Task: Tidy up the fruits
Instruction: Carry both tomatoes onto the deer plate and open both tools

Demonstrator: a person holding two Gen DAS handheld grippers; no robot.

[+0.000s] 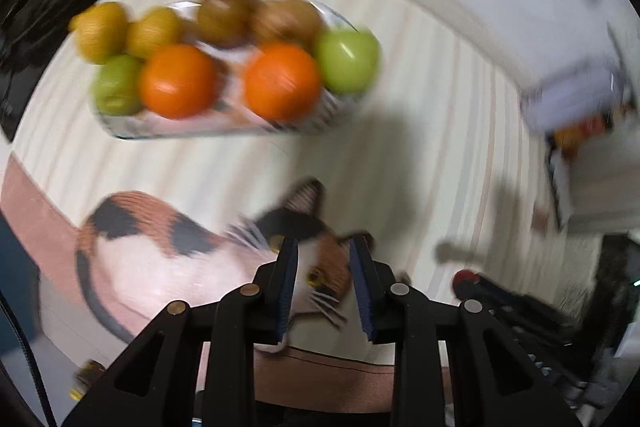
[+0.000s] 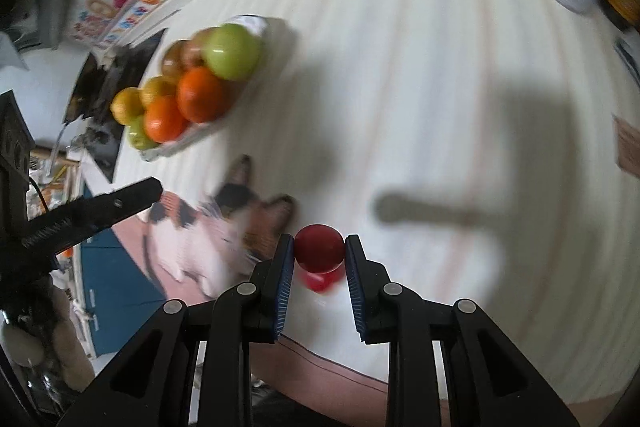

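Observation:
A clear tray (image 1: pixel 132 131) on the striped white cloth holds two oranges (image 1: pixel 178 81), two green apples (image 1: pixel 348 61), two yellow fruits (image 1: pixel 102 31) and two brown fruits (image 1: pixel 228 13). My left gripper (image 1: pixel 323 247) is open and empty, well short of the tray, above a printed cat picture (image 1: pixel 148 251). My right gripper (image 2: pixel 319 247) is shut on a red apple (image 2: pixel 319 247) and holds it above the cloth; a second red fruit (image 2: pixel 320 281) lies just beneath. The tray (image 2: pixel 188 143) shows far left in the right wrist view. The left gripper's finger (image 2: pixel 120 203) shows there too.
The cat picture (image 2: pixel 208 239) lies on a pink mat at the table's near-left edge. A box with colourful items (image 1: pixel 576 107) stands at the right. A dark board (image 2: pixel 116 83) and a colourful printed sheet (image 2: pixel 108 15) lie behind the tray.

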